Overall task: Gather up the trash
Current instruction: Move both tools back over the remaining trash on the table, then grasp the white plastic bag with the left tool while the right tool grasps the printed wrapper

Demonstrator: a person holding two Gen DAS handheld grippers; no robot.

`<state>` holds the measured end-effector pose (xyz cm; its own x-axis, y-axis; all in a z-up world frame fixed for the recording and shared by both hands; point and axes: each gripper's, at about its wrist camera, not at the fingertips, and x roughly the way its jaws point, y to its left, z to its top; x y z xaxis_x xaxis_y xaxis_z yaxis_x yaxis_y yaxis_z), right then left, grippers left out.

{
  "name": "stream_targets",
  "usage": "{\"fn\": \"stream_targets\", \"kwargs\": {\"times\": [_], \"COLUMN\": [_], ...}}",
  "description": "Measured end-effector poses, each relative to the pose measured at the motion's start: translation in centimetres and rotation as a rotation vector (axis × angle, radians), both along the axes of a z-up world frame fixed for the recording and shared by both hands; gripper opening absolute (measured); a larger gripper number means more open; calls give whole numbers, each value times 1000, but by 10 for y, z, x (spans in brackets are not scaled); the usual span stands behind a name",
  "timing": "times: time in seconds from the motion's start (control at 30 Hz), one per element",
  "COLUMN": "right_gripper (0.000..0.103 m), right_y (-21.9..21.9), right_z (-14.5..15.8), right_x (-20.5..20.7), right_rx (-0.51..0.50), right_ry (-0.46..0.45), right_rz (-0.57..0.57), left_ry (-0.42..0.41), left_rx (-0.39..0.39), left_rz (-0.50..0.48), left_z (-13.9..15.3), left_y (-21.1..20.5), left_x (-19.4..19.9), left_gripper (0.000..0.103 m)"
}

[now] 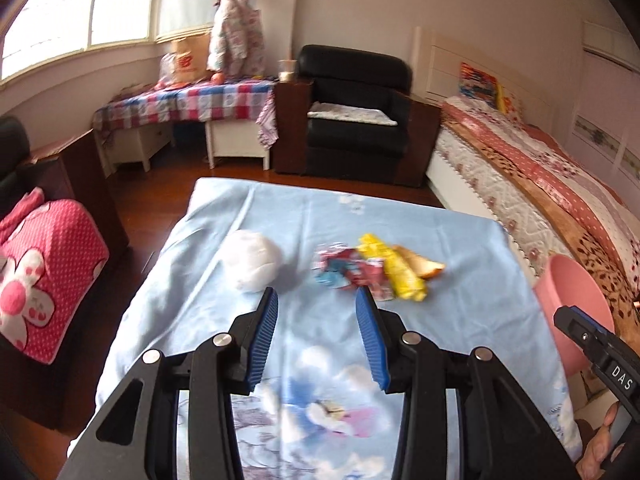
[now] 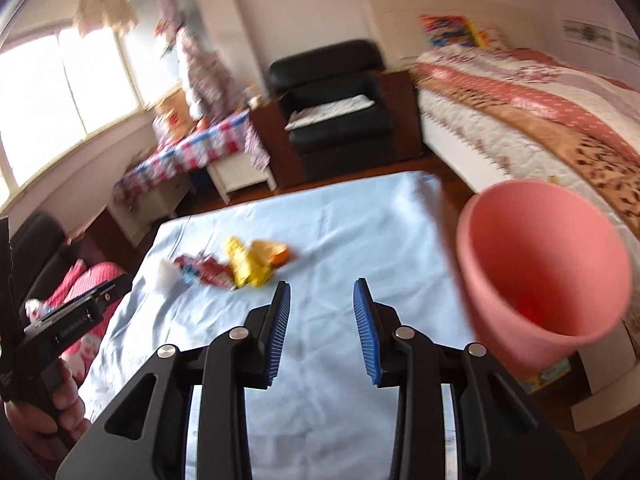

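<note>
My left fingers [image 1: 316, 300] and right fingers [image 2: 321, 293] gape empty — white wad [image 1: 251, 261] and crinkly wrappers [image 1: 370, 270] look light and crushable, so pinch each mid-bulge

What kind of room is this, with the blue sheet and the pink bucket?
It looks like a bedroom in someone's home. There is a made bed with a flowery quilt, a black armchair against the wall, and clothes hanging by the window.
</note>
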<state>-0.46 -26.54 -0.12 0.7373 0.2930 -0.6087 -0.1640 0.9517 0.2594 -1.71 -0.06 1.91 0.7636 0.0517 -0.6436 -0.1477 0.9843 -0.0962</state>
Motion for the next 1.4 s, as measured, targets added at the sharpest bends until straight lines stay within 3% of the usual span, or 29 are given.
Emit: {"fn": "stream_targets", "kwargs": {"times": [0.33, 0.6, 0.87, 1.0, 1.27, 1.4], "right_gripper": [34, 34, 34, 34, 33, 15], "right_y": [71, 112, 129, 139, 150, 151], "right_z": [-8, -16, -28, -36, -47, -43], "right_x": [42, 61, 88, 98, 106, 104], "right_rx": [7, -31, -63, -89, -115, -107], "right_ry": [50, 46, 72, 83, 109, 113], "right_rz": [201, 326, 354, 371, 378, 381], "left_ry": [49, 102, 147, 157, 136, 110], "left_rx": [-83, -193, -147, -145, -149, -129], "left_rz": [155, 113, 103, 115, 118, 120], "left_z": [-27, -45, -65, -72, -65, -55], "left_y": [78, 80, 74, 78, 81, 79], "left_x": [11, 56, 91, 94, 84, 74], "left_gripper": [40, 42, 45, 26, 14, 14]}}
